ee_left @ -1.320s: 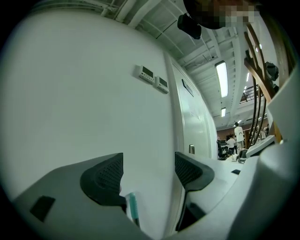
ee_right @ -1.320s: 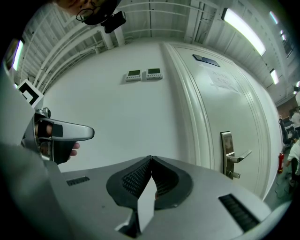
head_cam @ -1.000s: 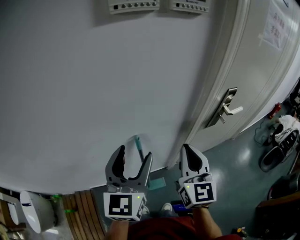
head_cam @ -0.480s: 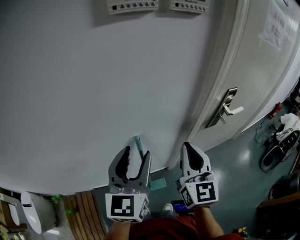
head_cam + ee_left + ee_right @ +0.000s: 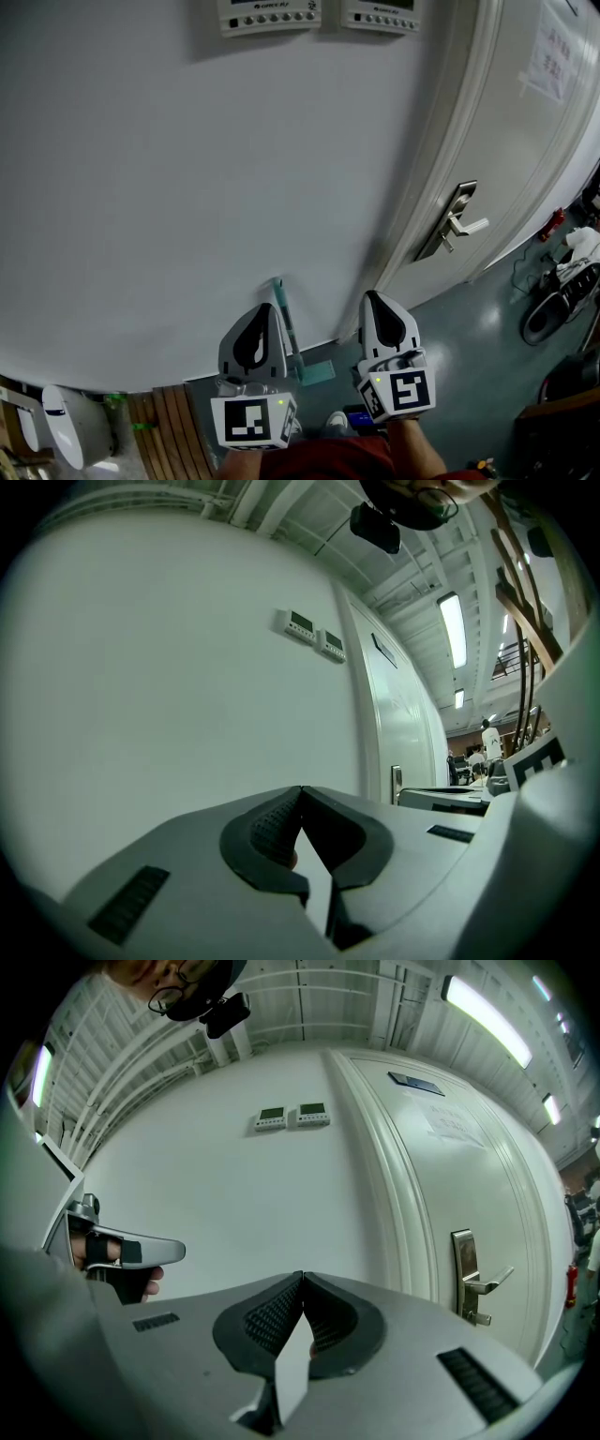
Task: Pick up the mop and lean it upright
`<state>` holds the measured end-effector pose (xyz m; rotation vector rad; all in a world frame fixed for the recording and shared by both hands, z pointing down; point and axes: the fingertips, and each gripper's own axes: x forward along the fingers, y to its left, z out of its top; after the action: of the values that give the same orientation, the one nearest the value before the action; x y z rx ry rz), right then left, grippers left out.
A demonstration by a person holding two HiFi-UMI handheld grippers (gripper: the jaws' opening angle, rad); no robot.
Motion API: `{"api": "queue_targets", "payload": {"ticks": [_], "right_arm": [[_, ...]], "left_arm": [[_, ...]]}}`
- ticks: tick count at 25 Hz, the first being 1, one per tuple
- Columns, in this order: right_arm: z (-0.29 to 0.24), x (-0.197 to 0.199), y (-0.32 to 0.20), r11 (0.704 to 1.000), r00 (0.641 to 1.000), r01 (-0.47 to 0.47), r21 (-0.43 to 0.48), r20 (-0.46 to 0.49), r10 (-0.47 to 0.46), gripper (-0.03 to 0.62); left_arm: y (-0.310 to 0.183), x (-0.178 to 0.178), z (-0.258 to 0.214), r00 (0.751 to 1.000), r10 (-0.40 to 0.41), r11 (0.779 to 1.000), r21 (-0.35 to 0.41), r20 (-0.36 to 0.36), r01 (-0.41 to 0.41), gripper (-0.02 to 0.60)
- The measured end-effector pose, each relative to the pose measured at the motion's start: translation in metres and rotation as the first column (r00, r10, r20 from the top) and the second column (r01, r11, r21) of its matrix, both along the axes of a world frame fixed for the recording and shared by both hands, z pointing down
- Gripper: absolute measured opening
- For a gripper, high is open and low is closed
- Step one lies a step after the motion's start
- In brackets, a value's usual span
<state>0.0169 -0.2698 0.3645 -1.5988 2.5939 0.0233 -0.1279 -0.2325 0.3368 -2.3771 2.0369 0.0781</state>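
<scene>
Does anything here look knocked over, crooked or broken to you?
Nothing stands out. The mop is upright, its green handle leaning against the white wall just left of the door. Nothing in view looks spilled or damaged, though the mop's lower end is partly hidden.

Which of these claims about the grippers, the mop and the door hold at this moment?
1. The left gripper clamps the thin teal mop handle. False: its jaws have just closed empty; the handle stands beside it.
2. The right gripper is shut and empty. True.
3. The mop handle leans against the white wall. True.
4. The silver lever door handle lies left of both grippers. False: it is to their right.
</scene>
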Motion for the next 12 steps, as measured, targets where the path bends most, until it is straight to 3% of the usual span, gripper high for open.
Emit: {"api": "queue_targets", "payload": {"ticks": [12], "right_arm": [[-0.0006,-0.0078,0.0049,1.000,0.999,0.019,0.011,-0.039,-0.018,0.015]], "left_arm": [[-0.0005,-0.0054,0.0063,0.999,-0.044,0.999,0.005,0.025,0.044,0.014]]}}
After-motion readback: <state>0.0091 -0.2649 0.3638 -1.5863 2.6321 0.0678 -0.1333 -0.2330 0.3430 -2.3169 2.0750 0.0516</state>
